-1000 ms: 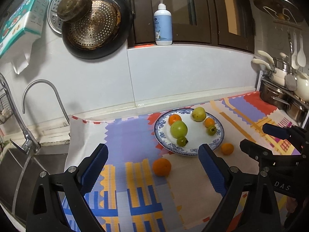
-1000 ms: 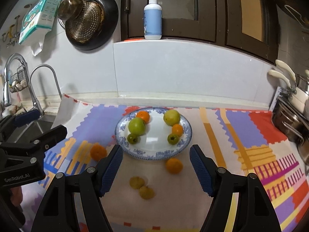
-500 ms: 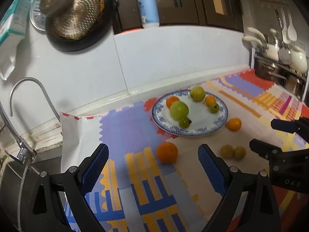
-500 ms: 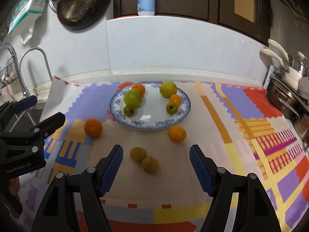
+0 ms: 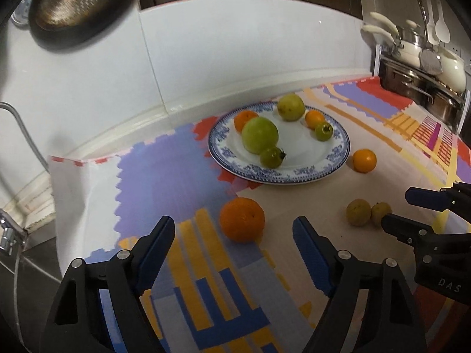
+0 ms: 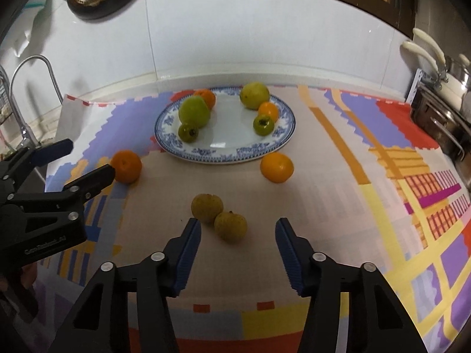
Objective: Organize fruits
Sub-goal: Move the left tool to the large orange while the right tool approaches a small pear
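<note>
Both hand-held grippers were open and had just been narrowing, nothing pinched yet. The left hand-held gripper lined up on the big orange near the desk's sink-side edge; the right hand-held gripper hovered by two touching yellowish fruits. My worry: closing on one would've nudged its neighbour rolling away from the plate.

Home kitchen — faucet, pots.
</note>
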A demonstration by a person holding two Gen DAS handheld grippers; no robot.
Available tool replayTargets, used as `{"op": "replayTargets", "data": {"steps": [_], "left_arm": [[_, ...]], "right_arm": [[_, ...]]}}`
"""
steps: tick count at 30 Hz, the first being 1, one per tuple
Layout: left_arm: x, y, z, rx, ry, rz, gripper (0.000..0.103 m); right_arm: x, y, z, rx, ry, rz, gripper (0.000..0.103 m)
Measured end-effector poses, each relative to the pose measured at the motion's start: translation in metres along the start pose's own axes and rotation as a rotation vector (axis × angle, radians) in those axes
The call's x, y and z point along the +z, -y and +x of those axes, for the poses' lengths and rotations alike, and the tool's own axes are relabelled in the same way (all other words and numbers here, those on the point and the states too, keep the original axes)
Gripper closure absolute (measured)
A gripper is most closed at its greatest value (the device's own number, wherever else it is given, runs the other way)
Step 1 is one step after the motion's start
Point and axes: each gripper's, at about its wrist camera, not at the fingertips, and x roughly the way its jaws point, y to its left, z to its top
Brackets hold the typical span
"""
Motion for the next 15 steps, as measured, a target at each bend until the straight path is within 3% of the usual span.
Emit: {"op": "replayTargets", "data": {"steps": [7,15], "left_arm": [[0.000,0.004,0.020,-0.026,-0.037,0.023,0.035],[0.003,0.008,0.034,-0.033,-0.061,0.023,0.053]], "right_arm": [[0.000,0.000,0.015,0.012,-0.038,0.006,0.061],[0.000,0.003,0.021,0.029,-0.057,0.015,0.067]]}}
